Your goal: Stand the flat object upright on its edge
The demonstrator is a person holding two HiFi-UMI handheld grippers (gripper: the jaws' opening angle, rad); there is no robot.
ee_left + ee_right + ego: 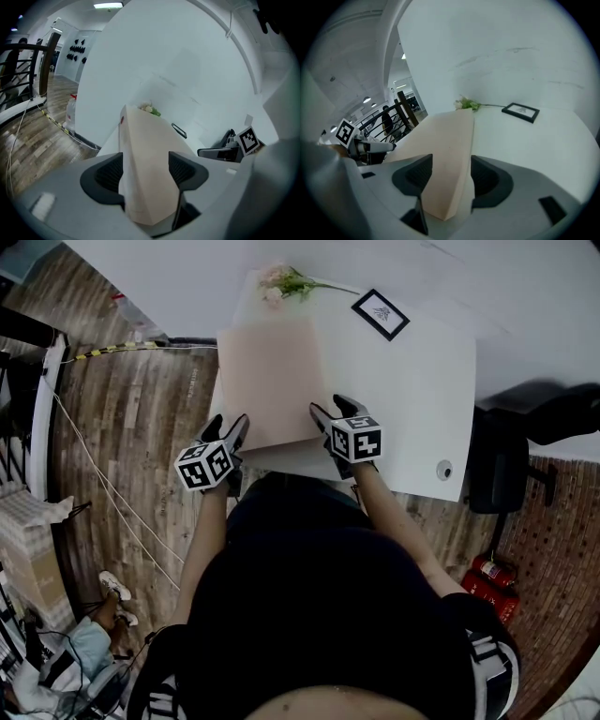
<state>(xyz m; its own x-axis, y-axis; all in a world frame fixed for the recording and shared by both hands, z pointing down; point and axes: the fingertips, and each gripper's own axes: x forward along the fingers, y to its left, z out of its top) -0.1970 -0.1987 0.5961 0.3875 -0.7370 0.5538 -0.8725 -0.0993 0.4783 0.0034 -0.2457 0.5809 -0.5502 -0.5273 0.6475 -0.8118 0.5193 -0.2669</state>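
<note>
A flat beige board [267, 381] lies on the left part of the white table [422, 409], with its near edge by the table's front edge. My left gripper [230, 432] is at the board's near left corner and my right gripper [328, 418] at its near right corner. In the left gripper view the board [145, 140] runs between the jaws of the left gripper [145, 171], which stand apart around it. The right gripper view shows the same: the board [440, 145] sits between the spread jaws of the right gripper [450, 176].
A black-framed picture [380, 313] and a sprig of flowers [286, 282] lie at the table's far side by the white wall. A black chair [506, 465] stands right of the table, with red fire extinguishers [487, 577] on the floor. Wooden floor lies to the left.
</note>
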